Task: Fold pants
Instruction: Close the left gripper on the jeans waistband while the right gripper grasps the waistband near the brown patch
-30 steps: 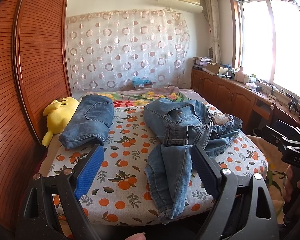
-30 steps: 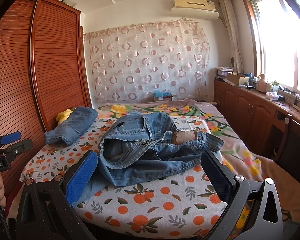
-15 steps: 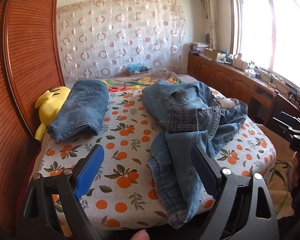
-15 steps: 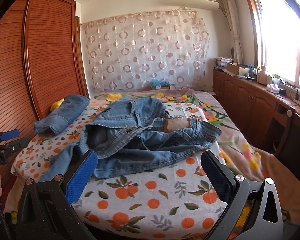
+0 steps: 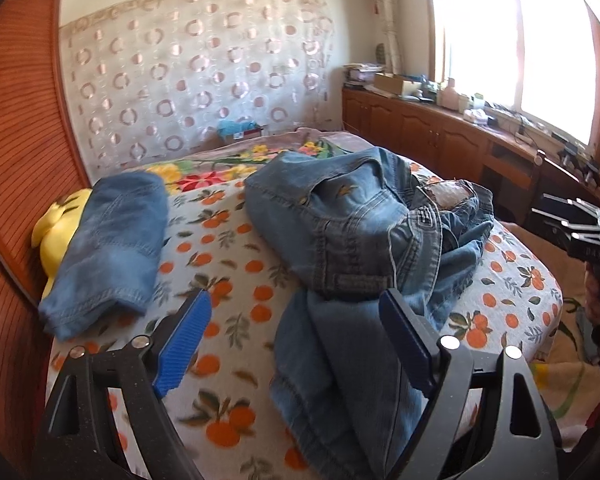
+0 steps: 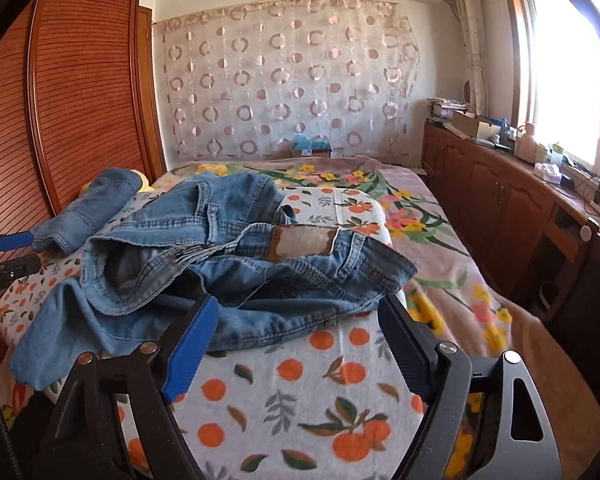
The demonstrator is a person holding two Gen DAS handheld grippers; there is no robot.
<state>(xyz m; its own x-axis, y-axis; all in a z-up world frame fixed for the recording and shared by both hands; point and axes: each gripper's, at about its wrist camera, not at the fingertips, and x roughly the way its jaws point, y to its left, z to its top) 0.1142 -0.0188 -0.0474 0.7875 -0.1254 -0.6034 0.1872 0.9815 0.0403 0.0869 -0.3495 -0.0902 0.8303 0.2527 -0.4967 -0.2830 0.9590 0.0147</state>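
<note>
A crumpled pair of blue jeans (image 5: 352, 232) lies in a heap on the bed, one leg trailing off the near edge. It also shows in the right wrist view (image 6: 236, 264), with a brown waistband patch facing up. My left gripper (image 5: 296, 340) is open and empty, just above the trailing leg at the bed's near edge. My right gripper (image 6: 300, 344) is open and empty, just short of the waistband end of the heap. The right gripper shows at the far right of the left wrist view (image 5: 580, 228); the left gripper shows at the left edge of the right wrist view (image 6: 8, 256).
A folded pair of jeans (image 5: 112, 240) lies at the bed's left side on a yellow plush toy (image 5: 56, 228). The bed has an orange-print blanket (image 6: 300, 400). A wooden wardrobe (image 6: 80, 100) stands on the left. Wooden cabinets (image 6: 500, 200) run under the window on the right.
Both grippers have moved forward and lower toward the bed, so the jeans heap now looks larger and closer. Both jaws have stayed open.
</note>
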